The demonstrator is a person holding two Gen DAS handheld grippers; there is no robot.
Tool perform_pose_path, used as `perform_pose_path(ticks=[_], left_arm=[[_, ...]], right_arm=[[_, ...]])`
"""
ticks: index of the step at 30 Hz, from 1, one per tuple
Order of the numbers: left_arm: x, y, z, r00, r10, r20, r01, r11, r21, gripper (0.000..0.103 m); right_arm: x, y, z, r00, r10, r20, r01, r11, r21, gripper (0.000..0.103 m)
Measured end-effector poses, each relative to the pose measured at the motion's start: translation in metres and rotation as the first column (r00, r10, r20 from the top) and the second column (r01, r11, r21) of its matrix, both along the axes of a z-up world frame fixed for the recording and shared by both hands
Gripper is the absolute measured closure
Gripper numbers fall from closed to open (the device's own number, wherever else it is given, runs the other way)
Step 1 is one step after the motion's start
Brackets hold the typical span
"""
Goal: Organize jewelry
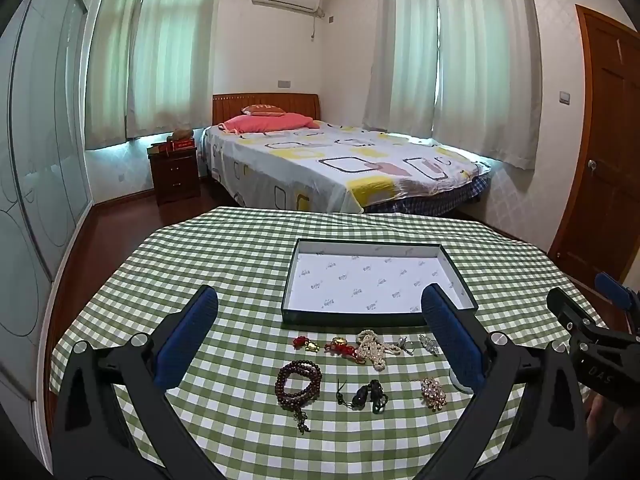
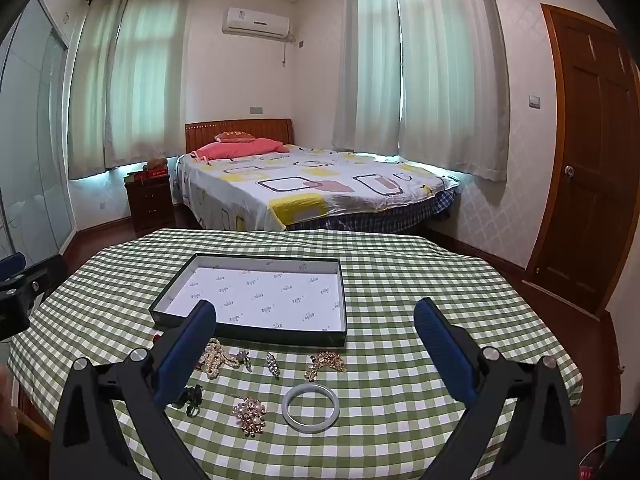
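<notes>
Sitting on the green-checked table (image 1: 248, 240), toward twelve o'clock from the jewelry, a shallow dark-walled box (image 1: 289, 280) with a white printed lining holds nothing at all. Every piece lies outside it on the cloth, at the box's six o'clock side. In the left wrist view the nearer row runs from a dark red bead bracelet (image 1: 298, 386) at nine o'clock, past a black corded pendant (image 1: 366, 394), to a gold rhinestone brooch (image 1: 434, 392) at three o'clock. Just beside the box wall are two red-and-gold charms (image 1: 306, 343) (image 1: 340, 346), a heaped pearl necklace (image 1: 372, 348) and a small silver clip (image 1: 428, 343); another small silvery piece between the pearls and the clip is too small to identify. The right wrist view adds a pale jade-coloured bangle (image 2: 310, 408) lying flat and a gold chain piece (image 2: 326, 362) at its twelve o'clock. The left gripper (image 1: 320, 312) hovers above the pieces with its blue-padded jaws spread wide and nothing between them. The right gripper (image 2: 316, 320) hangs likewise, jaws wide apart, gripping nothing, the bangle on the cloth below the gap. Beyond the table stands a bed (image 1: 340, 160).
</notes>
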State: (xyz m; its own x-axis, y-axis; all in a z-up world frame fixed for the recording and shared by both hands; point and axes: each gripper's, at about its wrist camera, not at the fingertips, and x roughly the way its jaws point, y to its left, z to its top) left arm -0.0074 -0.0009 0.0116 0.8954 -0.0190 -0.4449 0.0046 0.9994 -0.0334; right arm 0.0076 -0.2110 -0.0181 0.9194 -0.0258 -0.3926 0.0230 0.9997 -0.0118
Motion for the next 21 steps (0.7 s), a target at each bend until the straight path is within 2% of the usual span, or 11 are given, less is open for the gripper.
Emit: perform_pose_path(ticks=[11, 21], left_arm=[[-0.006, -0.002, 0.005, 1.000, -0.006, 0.015, 0.006, 1.000, 0.001, 0.004], [-0.007, -0.003, 0.005, 1.000, -0.007, 0.016, 0.006, 1.000, 0.002, 0.004]], right_arm=[[0.001, 0.003, 0.002, 1.000, 0.000, -0.004, 0.000, 1.000, -0.003, 0.006], [-0.006, 0.002, 0.016, 1.000, 0.002, 0.015, -0.002, 1.000, 0.000, 0.006]])
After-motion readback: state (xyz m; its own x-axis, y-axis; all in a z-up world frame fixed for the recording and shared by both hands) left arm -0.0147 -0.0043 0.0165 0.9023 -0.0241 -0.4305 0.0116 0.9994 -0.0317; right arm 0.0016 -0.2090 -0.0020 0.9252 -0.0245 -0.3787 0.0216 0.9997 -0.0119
